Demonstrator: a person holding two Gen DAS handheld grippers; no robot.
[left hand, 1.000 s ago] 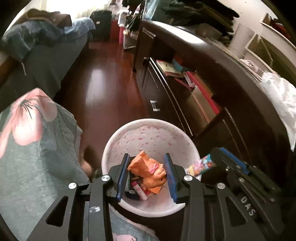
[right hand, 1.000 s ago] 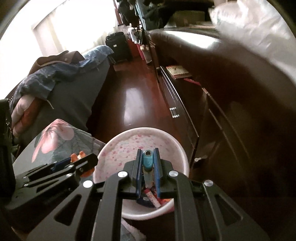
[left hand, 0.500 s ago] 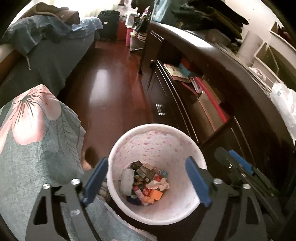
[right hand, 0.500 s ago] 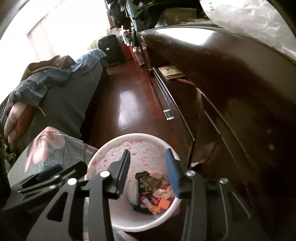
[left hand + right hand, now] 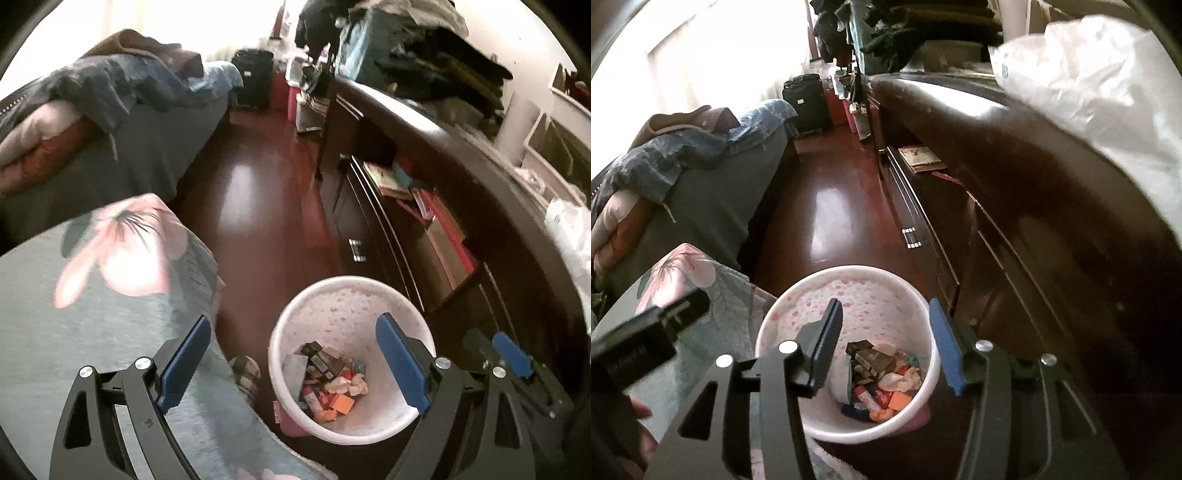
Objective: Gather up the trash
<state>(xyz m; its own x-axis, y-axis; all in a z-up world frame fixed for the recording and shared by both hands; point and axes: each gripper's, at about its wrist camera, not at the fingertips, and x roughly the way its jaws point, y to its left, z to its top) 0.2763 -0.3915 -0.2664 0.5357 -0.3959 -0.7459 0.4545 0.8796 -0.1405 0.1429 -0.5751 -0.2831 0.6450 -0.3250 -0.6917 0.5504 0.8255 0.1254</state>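
A white trash bin point(image 5: 351, 295) with pink speckles stands on the floor, and it shows in the right wrist view point(image 5: 849, 284) too. Inside lies a heap of trash point(image 5: 328, 384): wrappers, dark packets, crumpled tissue, orange pieces. The same trash heap point(image 5: 882, 376) shows in the right wrist view. My left gripper point(image 5: 291, 362) is open wide and empty above the bin's left rim. My right gripper point(image 5: 886, 347) is open and empty directly over the bin. The right gripper's body point(image 5: 513, 365) shows at the right of the left wrist view.
A grey floral cloth point(image 5: 110, 280) covers a surface left of the bin. A dark wooden dresser point(image 5: 1015, 206) with open drawers of books point(image 5: 417, 199) runs along the right. A white plastic bag point(image 5: 1089, 96) lies on top. A bed point(image 5: 110, 122) and a suitcase point(image 5: 255, 77) lie beyond.
Both grippers opened: the left let go of the orange wrapper and the right let go of its small teal item, which dropped into the bin. The left gripper then shifted left.
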